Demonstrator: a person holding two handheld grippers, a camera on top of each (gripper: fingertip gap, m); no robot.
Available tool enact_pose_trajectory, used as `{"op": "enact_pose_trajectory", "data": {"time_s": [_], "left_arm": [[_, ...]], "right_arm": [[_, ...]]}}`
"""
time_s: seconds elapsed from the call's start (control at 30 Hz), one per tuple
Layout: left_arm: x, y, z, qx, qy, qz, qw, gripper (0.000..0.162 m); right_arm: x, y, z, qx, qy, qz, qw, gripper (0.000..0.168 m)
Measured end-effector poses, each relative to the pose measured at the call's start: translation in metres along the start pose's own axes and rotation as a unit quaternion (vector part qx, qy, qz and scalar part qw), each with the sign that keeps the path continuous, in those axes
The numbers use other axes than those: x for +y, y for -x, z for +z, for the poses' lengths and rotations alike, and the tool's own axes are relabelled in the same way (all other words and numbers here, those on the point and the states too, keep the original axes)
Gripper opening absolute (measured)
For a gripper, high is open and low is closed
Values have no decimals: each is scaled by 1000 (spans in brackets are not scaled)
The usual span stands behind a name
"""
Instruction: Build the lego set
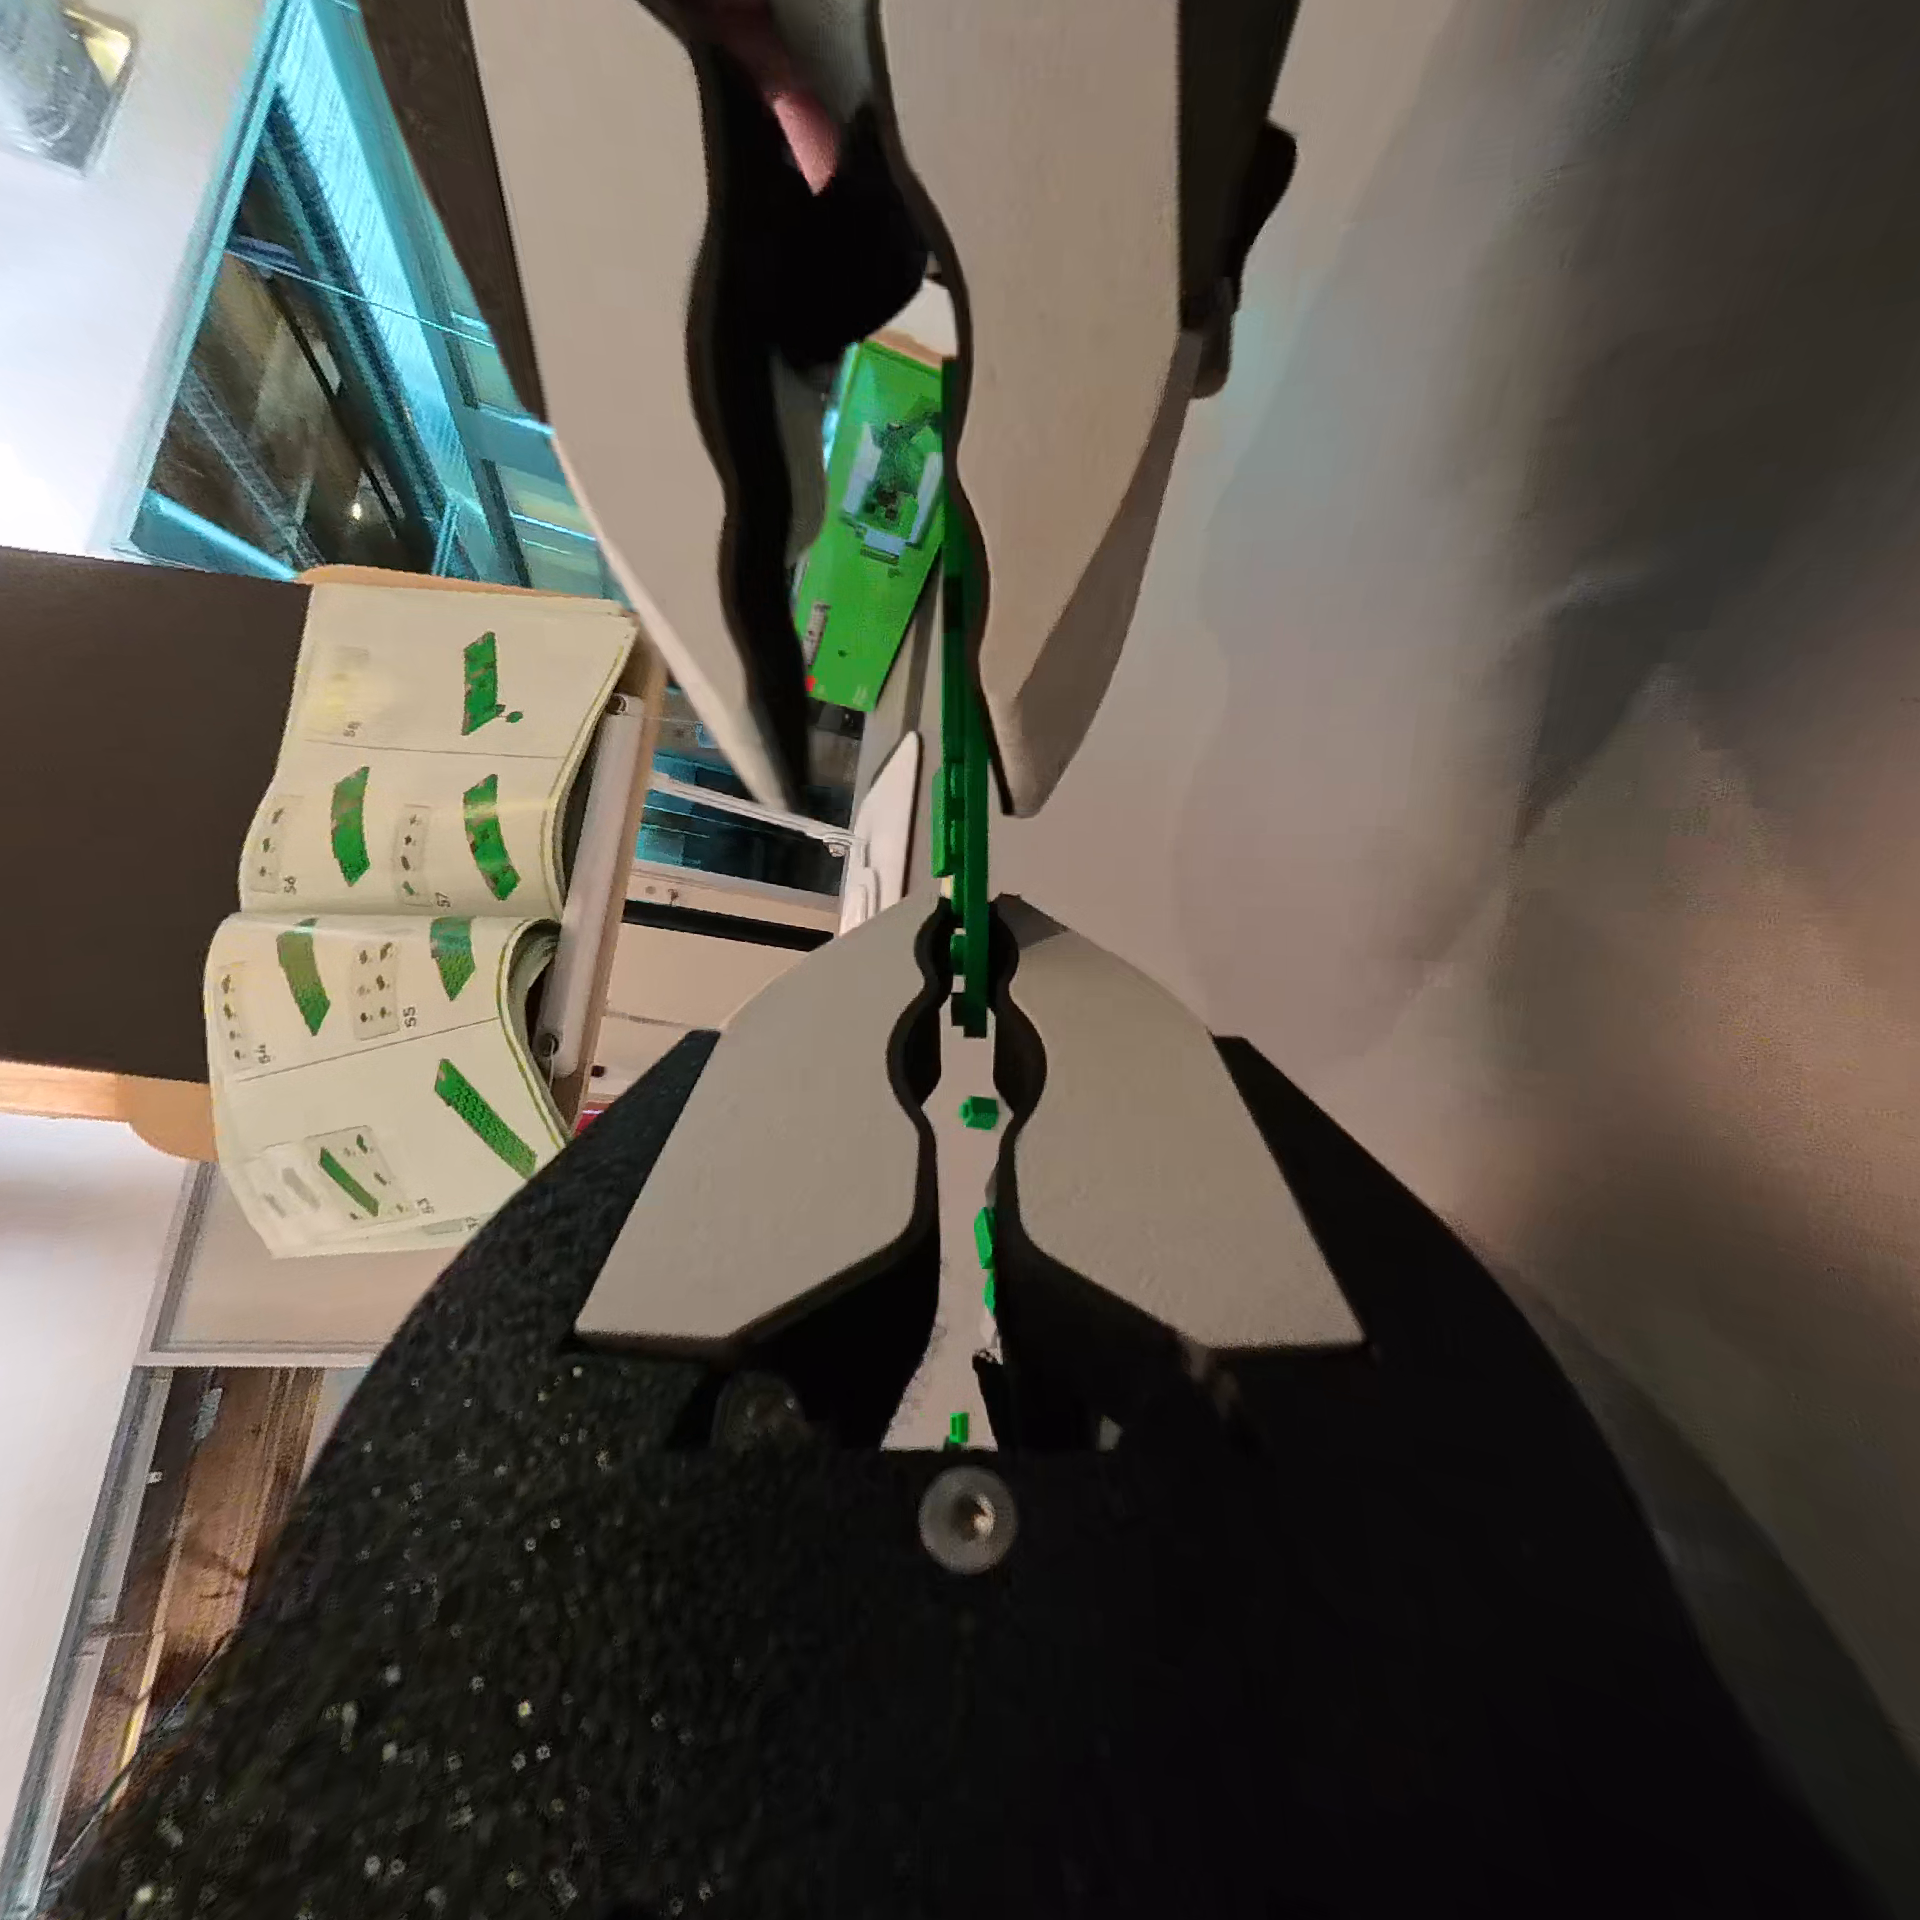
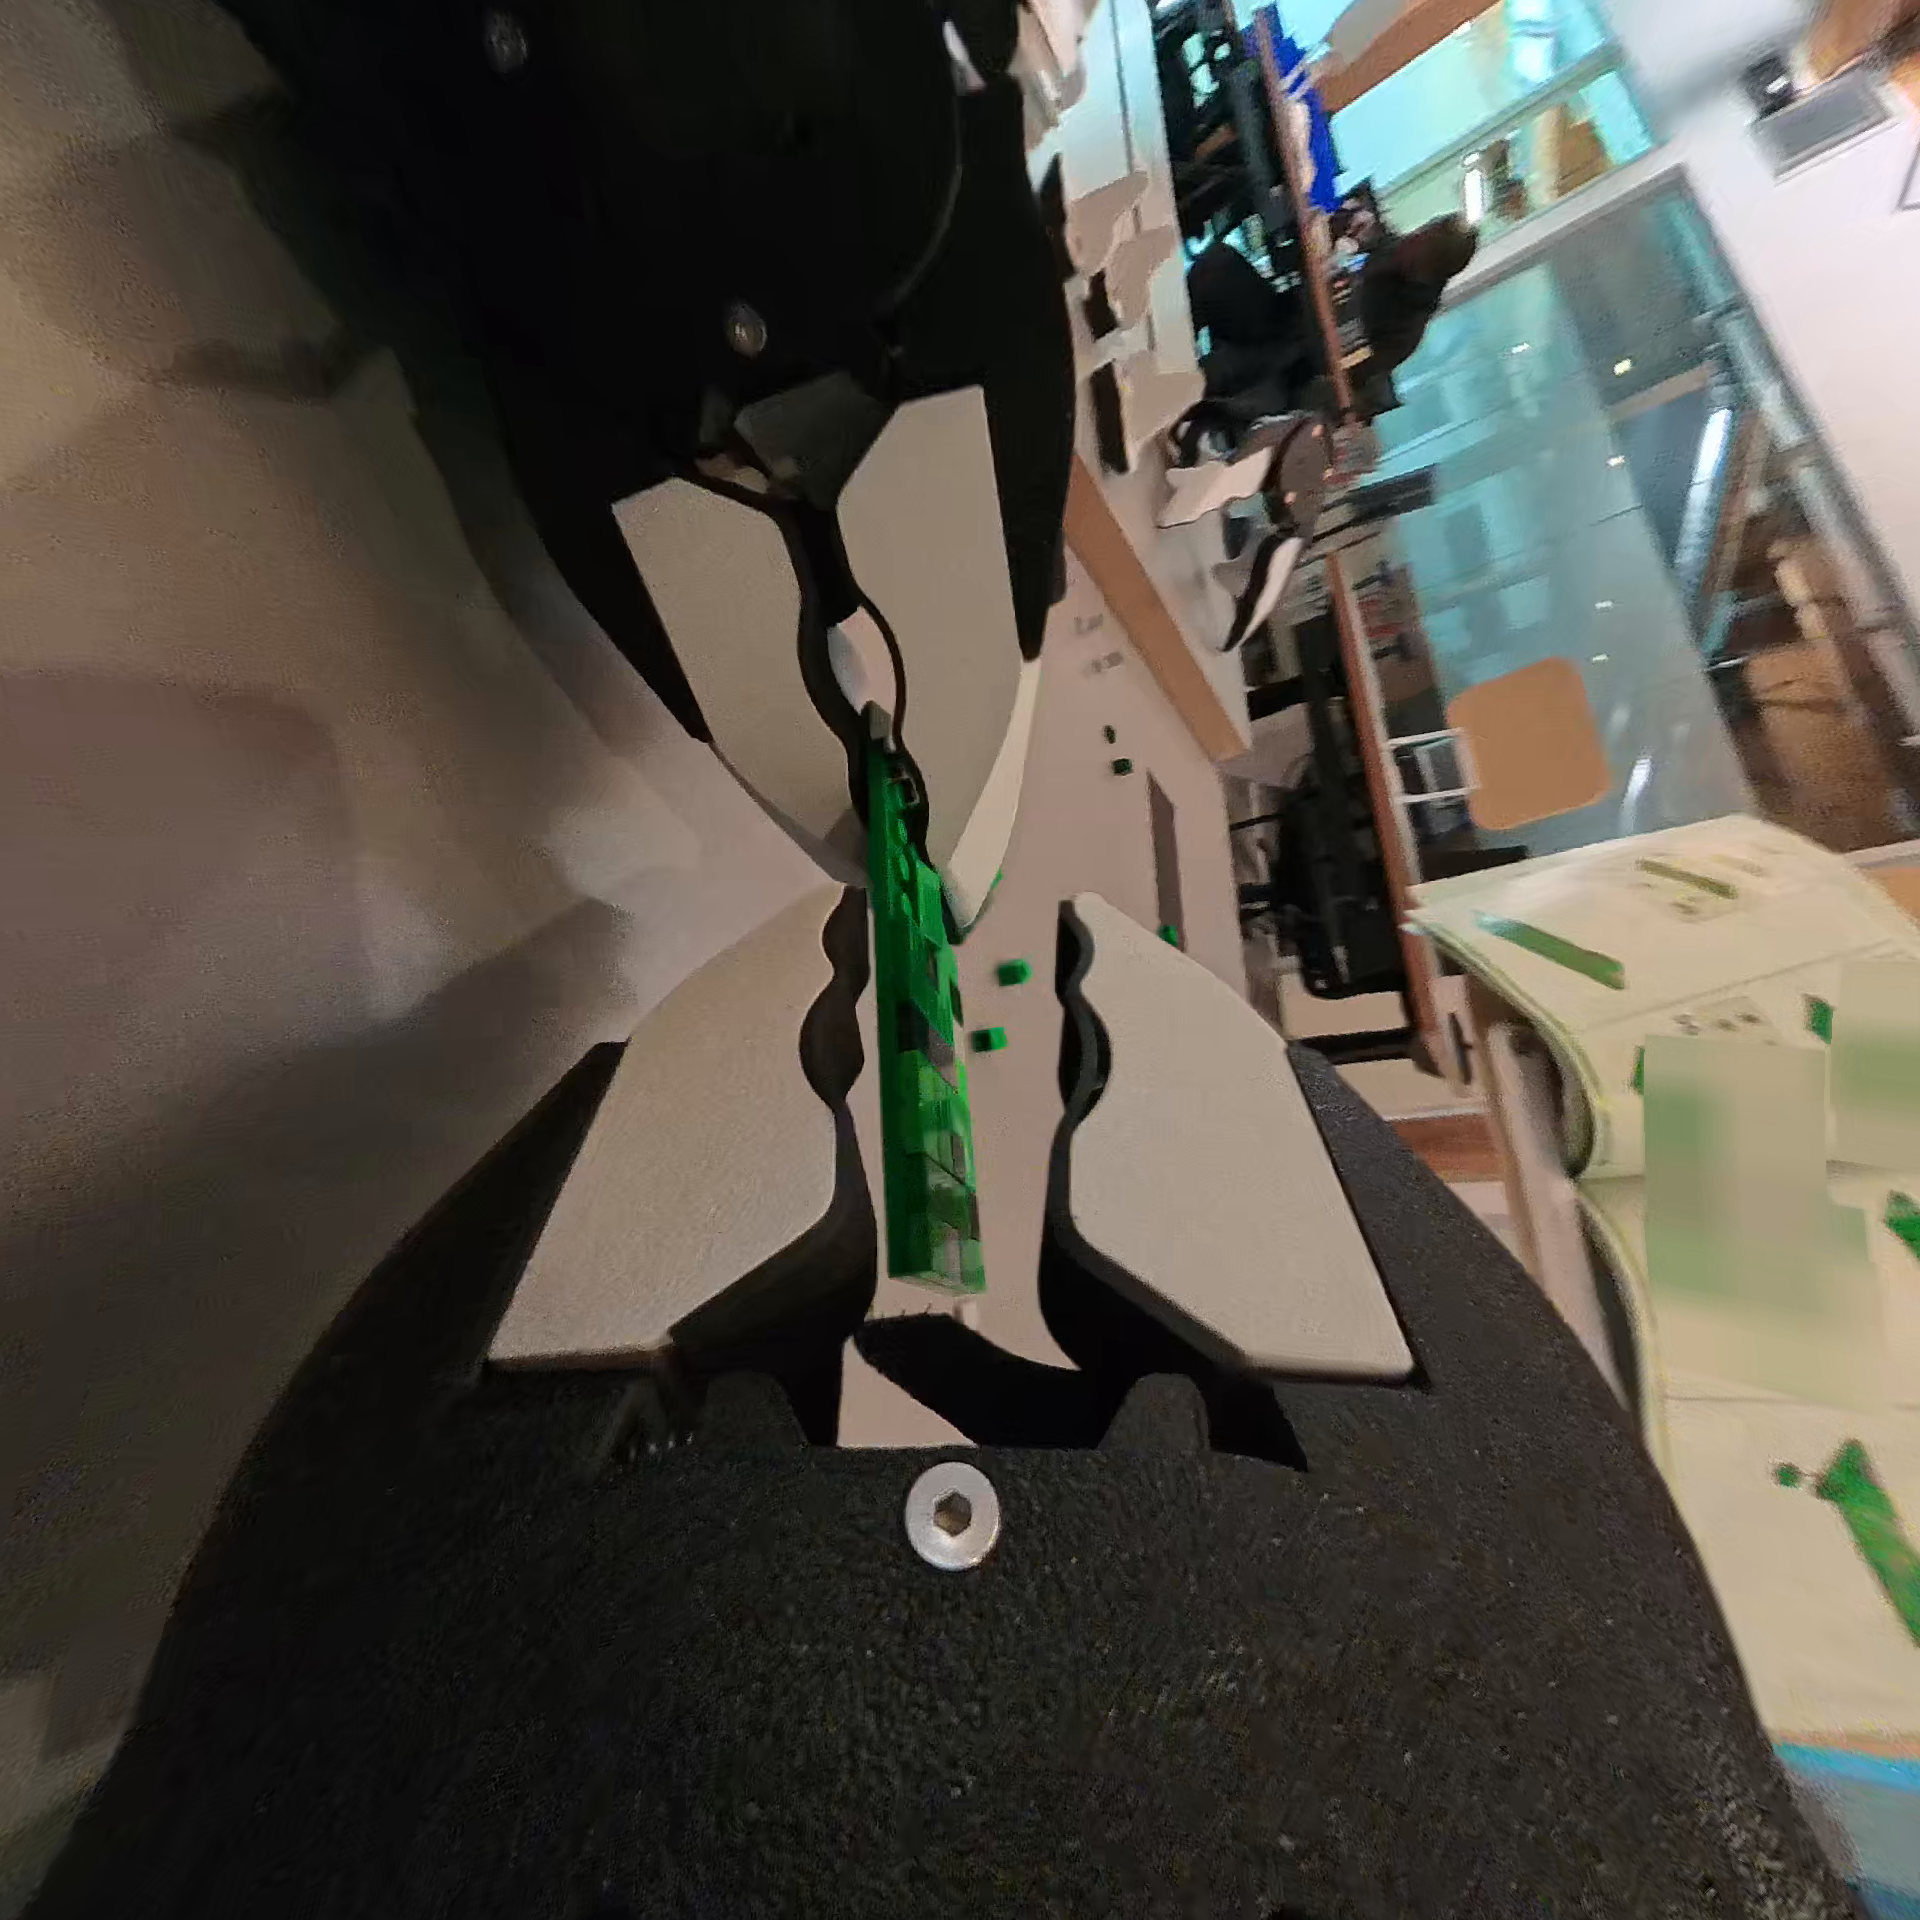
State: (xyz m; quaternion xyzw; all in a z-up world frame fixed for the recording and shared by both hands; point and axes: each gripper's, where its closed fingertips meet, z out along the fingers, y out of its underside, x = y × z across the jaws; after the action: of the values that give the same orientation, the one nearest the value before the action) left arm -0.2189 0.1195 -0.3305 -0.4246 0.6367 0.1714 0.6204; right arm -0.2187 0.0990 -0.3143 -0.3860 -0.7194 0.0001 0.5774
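Note:
A long green Lego plate (image 1: 966,727) with small green pieces on it is held on edge above the white table. My left gripper (image 1: 974,914) is shut on its near end. In the left wrist view my right gripper (image 1: 904,800) reaches in from the top, open, with the plate running along one finger. In the right wrist view the plate (image 2: 925,1122) stands between the open fingers of my right gripper (image 2: 956,914), close to the left finger. My left gripper (image 2: 899,883) grips the far end there.
Small loose green bricks (image 1: 977,1112) (image 2: 1013,974) lie on the white table (image 2: 1132,727). An open instruction booklet (image 1: 416,904) (image 2: 1714,1039) lies to the side. A green set box (image 1: 873,540) stands behind. Shelves and glass walls are far off.

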Motion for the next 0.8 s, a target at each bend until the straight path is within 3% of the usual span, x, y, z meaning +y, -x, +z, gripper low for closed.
{"op": "enact_pose_trajectory", "data": {"time_s": [0.23,0.3,0.37,0.5,0.67,0.8], "left_arm": [[5,0,2,12,6,-37,999,4],[6,0,2,15,6,-43,999,4],[5,1,2,12,3,-48,999,4],[6,1,4,9,0,-54,999,5],[1,17,0,-47,-13,-56,997,32],[-8,11,-2,-39,-29,-26,998,25]], "right_arm": [[18,-2,-2,58,55,-101,992,29],[25,-5,-2,71,79,-111,988,20],[27,-2,-3,62,87,-123,987,7],[31,2,-1,42,106,-102,988,6],[36,-1,-2,20,128,-92,987,6],[37,1,-1,-2,143,-102,984,6]]}}
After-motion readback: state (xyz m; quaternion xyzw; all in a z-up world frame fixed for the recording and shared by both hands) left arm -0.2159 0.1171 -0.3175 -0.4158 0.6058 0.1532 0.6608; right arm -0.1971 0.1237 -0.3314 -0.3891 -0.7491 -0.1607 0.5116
